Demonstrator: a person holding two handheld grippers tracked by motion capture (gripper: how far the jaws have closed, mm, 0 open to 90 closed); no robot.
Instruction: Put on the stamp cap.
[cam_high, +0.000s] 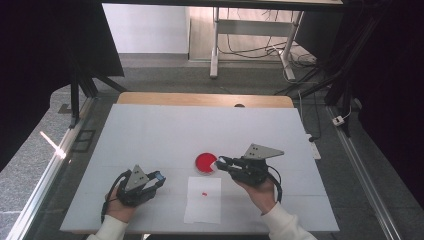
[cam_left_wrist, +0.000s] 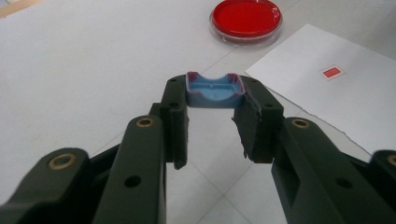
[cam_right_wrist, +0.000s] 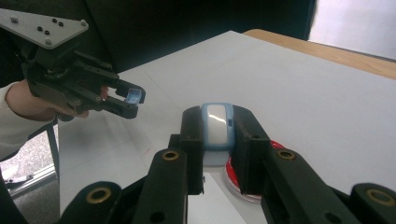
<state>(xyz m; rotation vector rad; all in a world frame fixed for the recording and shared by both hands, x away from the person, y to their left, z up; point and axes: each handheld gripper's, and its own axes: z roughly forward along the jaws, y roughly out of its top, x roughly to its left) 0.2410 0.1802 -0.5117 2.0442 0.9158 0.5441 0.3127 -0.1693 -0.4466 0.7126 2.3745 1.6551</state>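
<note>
I see my left gripper clamped on a small blue plastic cap with a curved rim, low in the lower left of the high view. My right gripper pinches a blue-edged white stamp, tilted over the round, glossy red ink dish at centre. Flat white paper lies just below.

A small light-blue plastic cap with reddish-stained corners is clamped between the tips of the left gripper, whose two black jaws rise from below. Beyond the tips and slightly to the right, a round clear dish filled with red is seen on the white table. To the right, a white paper sheet bearing a small red rectangle is laid flat
</note>
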